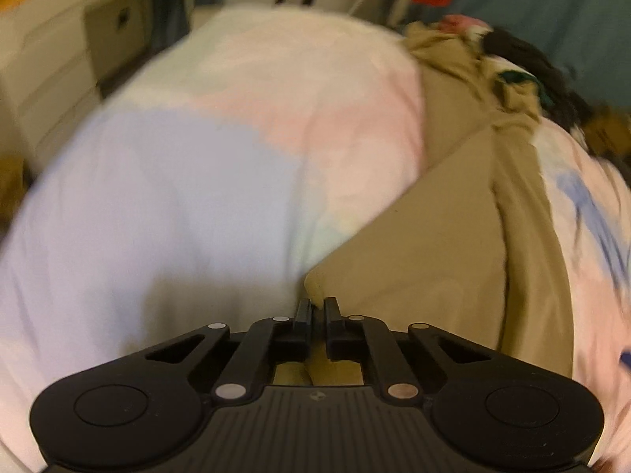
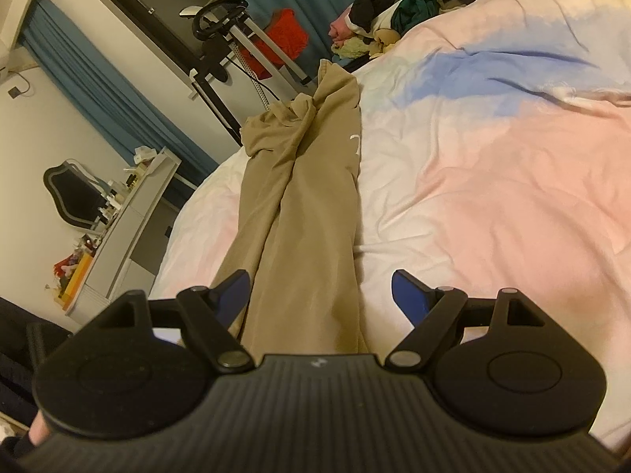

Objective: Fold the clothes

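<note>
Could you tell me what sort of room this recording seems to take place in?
Most likely a bedroom: a bed under a pastel duvet, a heap of unfolded clothes at its far end, and a cluttered dresser by the wall.

Black left gripper (image 1: 318,307) (ribbed body, silver rivets); black right gripper (image 2: 320,295), blue fingers (image 2: 408,295).

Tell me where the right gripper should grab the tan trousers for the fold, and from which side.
Probably the near leg end of the tan trousers, taken from above: the cloth lies flat on the bedspread, running lengthwise between the open right gripper fingers. The left gripper is shut on a corner of the same cloth.
</note>
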{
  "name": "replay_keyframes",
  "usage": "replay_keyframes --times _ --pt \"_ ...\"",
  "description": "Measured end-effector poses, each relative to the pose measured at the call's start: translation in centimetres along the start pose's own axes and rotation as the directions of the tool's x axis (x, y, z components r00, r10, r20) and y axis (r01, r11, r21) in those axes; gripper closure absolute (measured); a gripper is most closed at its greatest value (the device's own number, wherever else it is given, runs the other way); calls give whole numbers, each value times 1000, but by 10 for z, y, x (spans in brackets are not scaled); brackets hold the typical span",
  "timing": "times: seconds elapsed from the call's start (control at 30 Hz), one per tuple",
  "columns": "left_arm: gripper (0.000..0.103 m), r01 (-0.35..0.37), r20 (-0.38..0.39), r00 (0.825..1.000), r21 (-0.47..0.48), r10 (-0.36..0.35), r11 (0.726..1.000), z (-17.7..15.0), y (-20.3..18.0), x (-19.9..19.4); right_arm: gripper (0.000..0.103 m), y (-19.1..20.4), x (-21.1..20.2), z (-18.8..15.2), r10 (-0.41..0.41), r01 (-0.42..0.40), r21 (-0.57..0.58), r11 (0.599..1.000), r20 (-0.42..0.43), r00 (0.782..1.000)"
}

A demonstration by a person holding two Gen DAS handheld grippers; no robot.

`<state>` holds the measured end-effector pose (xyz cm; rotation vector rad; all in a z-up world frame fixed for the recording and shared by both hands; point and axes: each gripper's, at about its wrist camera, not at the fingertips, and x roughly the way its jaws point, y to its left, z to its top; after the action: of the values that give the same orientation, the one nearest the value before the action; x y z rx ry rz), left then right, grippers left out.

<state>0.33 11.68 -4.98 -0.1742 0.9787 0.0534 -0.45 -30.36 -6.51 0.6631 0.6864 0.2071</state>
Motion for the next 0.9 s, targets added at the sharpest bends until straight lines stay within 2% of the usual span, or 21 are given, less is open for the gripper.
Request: replay_keyframes --times 0.07,0.2,0.37,0.5,0.57,0.7,0.9 --pt "97 -15 68 998 95 9 995 -6 -12 -18 22 0 -1 1 2 -2 2 1000 2 1000" --pt "97 -9 164 986 241 -31 970 -24 -35 -54 22 1 -2 1 11 -11 3 1000 7 1000" --pt "97 20 220 967 426 -125 905 -54 -73 -87 22 0 -4 2 10 -10 10 1000 13 1000" --pt "97 53 204 958 562 -201 826 -83 -108 -95 22 -3 -5 3 8 -9 30 1000 18 1000" --pt "97 67 188 957 600 -222 797 -93 -123 -90 22 -5 -5 4 7 -7 40 999 19 1000" --pt "97 139 111 961 603 -255 786 -98 -145 -65 22 -9 -5 4 1 -2 57 998 17 1000" --pt "96 217 -39 971 569 -238 793 -95 -148 -19 21 -18 -1 2 4 -3 91 996 -7 1000"
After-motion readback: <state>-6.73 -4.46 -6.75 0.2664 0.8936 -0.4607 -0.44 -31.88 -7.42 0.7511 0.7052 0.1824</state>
